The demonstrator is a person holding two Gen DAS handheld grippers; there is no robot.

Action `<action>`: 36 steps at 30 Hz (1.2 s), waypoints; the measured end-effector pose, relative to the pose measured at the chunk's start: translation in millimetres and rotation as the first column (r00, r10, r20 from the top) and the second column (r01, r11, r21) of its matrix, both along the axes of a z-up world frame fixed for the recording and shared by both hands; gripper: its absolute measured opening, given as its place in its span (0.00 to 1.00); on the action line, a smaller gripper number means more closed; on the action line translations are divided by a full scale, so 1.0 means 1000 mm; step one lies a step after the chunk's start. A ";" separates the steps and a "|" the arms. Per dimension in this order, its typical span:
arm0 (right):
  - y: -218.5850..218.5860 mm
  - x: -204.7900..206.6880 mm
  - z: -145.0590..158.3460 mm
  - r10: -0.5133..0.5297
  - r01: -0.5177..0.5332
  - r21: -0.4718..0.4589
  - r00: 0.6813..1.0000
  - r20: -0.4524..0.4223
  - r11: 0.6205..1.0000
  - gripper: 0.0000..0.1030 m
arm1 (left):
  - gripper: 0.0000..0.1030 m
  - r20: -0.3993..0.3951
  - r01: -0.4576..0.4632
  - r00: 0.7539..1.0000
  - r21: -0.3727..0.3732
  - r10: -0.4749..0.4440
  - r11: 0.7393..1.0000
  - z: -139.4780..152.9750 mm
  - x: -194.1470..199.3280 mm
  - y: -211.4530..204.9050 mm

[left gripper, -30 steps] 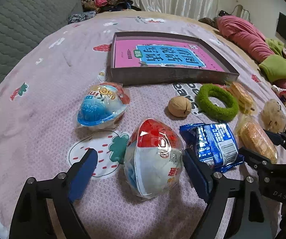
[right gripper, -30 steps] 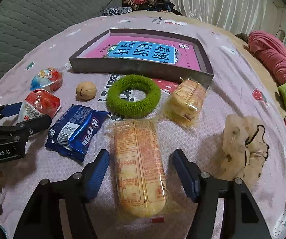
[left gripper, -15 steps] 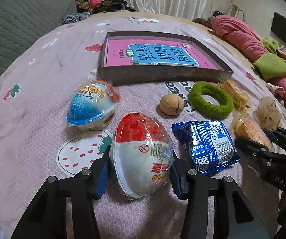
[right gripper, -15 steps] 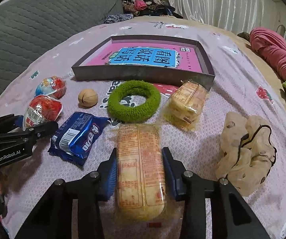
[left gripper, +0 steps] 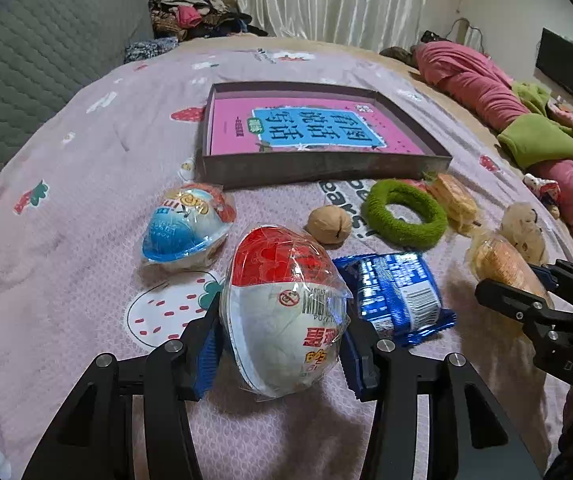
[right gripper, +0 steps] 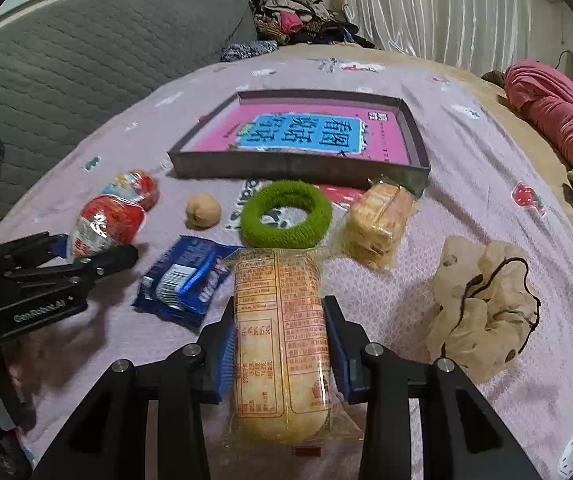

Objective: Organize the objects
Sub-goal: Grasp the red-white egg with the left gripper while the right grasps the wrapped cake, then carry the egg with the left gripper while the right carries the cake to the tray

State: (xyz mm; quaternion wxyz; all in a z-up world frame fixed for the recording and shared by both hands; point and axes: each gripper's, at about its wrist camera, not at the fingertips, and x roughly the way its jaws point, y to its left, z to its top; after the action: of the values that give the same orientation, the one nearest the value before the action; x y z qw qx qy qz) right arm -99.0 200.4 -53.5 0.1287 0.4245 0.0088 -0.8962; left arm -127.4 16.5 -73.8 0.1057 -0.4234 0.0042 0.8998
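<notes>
My left gripper (left gripper: 280,344) is shut on a red-and-white egg-shaped snack pack (left gripper: 282,312), its blue pads pressing both sides; the pack rests low over the pink bedspread. My right gripper (right gripper: 280,344) is shut on a long packet of yellow crackers (right gripper: 280,340), gripped across its middle. Each gripper shows in the other view: the right gripper (left gripper: 526,300) holds the crackers (left gripper: 502,264), the left gripper (right gripper: 66,264) holds the egg pack (right gripper: 104,226). A shallow grey box (left gripper: 318,166) with a pink book inside lies beyond.
On the bedspread lie a blue egg pack (left gripper: 186,228), a walnut (left gripper: 330,224), a green ring (left gripper: 404,214), a blue biscuit wrapper (left gripper: 396,292), a smaller cracker pack (right gripper: 380,218) and a beige scrunchie (right gripper: 482,304). Pink and green bedding (left gripper: 526,120) lies at right, a grey headboard (right gripper: 66,68) at left.
Both grippers closed from wide open onto their items: the left on the red egg pack, the right on the long cracker packet. Both views have tilted up slightly.
</notes>
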 end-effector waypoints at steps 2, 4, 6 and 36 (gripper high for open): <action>0.000 0.004 0.005 0.002 -0.002 -0.014 1.000 -0.006 1.000 0.39 | 0.50 -0.008 0.002 1.000 -0.001 -0.002 1.000 0.004 0.003 0.001; -0.001 0.008 0.009 0.005 -0.005 -0.011 1.000 -0.014 1.000 0.39 | 0.50 -0.018 0.003 1.000 -0.003 -0.003 1.000 0.008 0.006 0.002; -0.002 0.011 0.014 0.006 -0.006 -0.005 1.000 -0.024 1.000 0.39 | 0.50 -0.027 0.007 1.000 -0.004 -0.007 1.000 0.012 0.010 0.004; -0.015 0.062 0.104 -0.005 -0.002 -0.035 0.983 -0.185 0.999 0.39 | 0.50 -0.168 -0.071 0.984 -0.043 0.063 0.997 0.106 0.076 0.021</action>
State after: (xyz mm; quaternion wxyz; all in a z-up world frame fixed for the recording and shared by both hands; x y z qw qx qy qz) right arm -37.1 185.6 50.1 0.1340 0.3372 0.0046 -0.9318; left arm -51.9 37.2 32.1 0.0641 -0.3489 0.0209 0.9347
